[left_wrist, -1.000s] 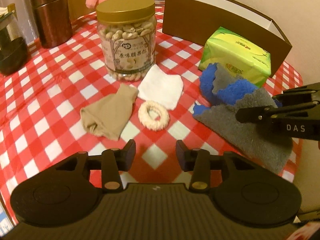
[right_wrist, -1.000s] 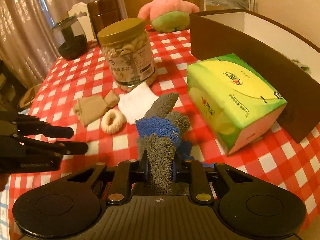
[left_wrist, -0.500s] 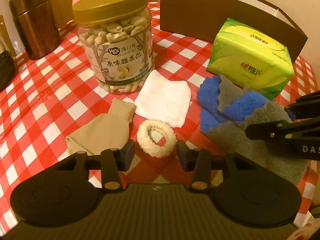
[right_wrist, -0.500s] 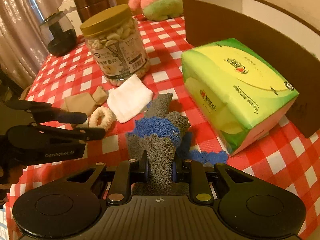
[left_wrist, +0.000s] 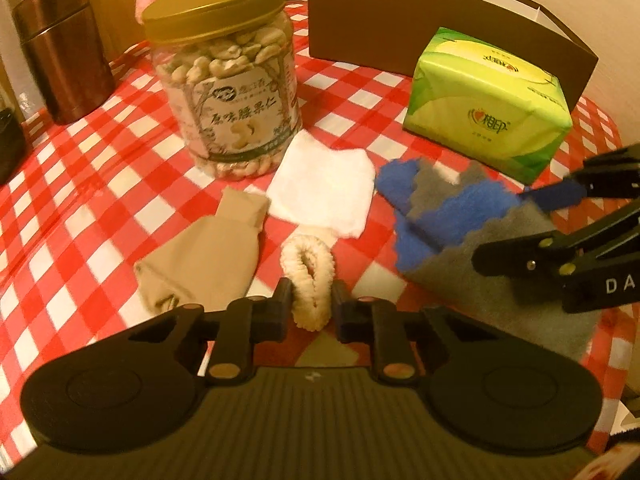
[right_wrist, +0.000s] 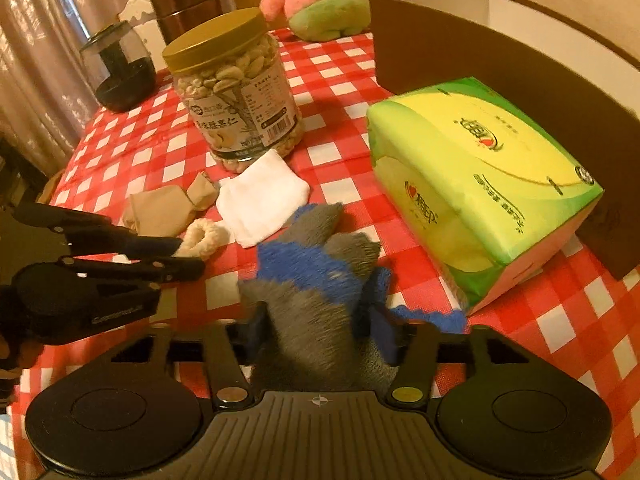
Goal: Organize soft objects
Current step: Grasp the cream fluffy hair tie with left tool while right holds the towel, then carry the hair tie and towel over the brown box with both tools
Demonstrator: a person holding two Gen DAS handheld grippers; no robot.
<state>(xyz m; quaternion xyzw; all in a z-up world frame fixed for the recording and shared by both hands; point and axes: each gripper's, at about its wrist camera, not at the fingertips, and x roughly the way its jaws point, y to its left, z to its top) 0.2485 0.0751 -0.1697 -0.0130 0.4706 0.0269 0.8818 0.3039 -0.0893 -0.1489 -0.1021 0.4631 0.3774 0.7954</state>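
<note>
Since a second ago, the left gripper [left_wrist: 310, 304] has been closing, squeezing the cream scrunchie [left_wrist: 307, 280]; the right gripper [right_wrist: 320, 330], at three o'clock, has been opening, releasing the grey-blue cloth [right_wrist: 316, 280].

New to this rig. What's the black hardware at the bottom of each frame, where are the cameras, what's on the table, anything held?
No robot: a person holds a two-finger gripper in each hand, with a fisheye camera on each looking along its fingers.

Left view: the left gripper, just closing, squeezes a cream scrunchie.

Right view: the right gripper has just been opening; the grey-and-blue cloth lies loose between its fingers.

On the checked tablecloth also lie a beige sock, a white cloth, a nut jar, a green tissue pack and a brown box.
</note>
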